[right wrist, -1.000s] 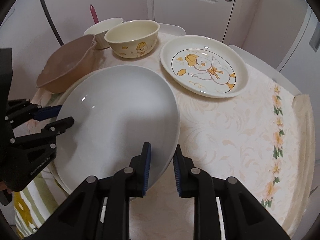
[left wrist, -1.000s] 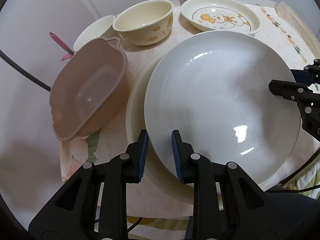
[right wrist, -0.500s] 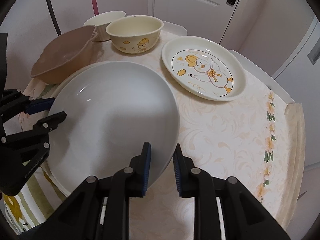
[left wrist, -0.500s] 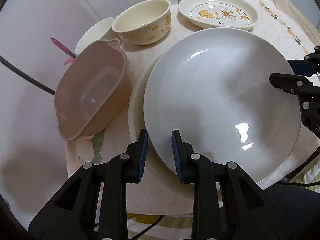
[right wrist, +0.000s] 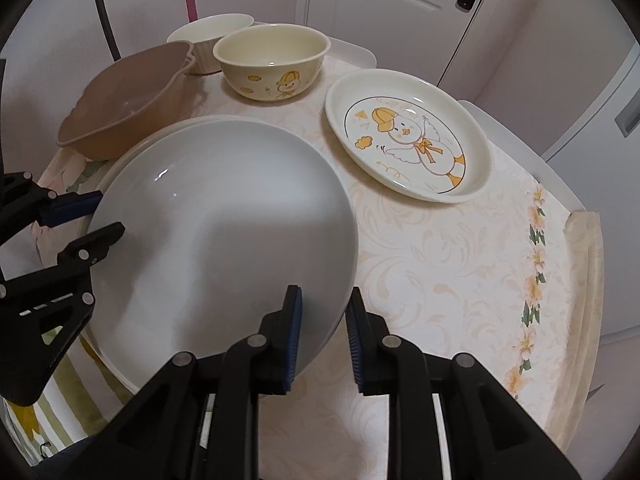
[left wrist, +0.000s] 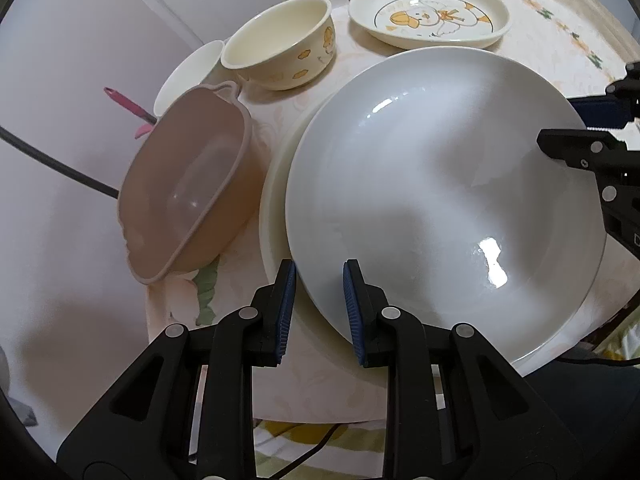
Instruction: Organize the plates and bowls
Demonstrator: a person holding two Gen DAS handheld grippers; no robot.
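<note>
Both the left hand-held gripper [left wrist: 318,312] and right hand-held gripper [right wrist: 322,334] pinched the large glossy white plate [left wrist: 440,200] apparently just above a cream plate [left wrist: 274,208], while the duck-printed cream plate [right wrist: 408,136] at two o'clock and the bowls stayed unsorted.

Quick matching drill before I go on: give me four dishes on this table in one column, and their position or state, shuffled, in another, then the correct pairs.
Things:
1. white plate
2. duck plate
3. pink tub
4. cartoon bowl

States:
A. tilted, leaning at the table's edge
B. flat on the tablecloth, untouched
C. rim gripped on opposite sides by the left gripper and right gripper
D. upright at the far end, beside a plain white bowl

Pairs: 1-C, 2-B, 3-A, 4-D
</note>
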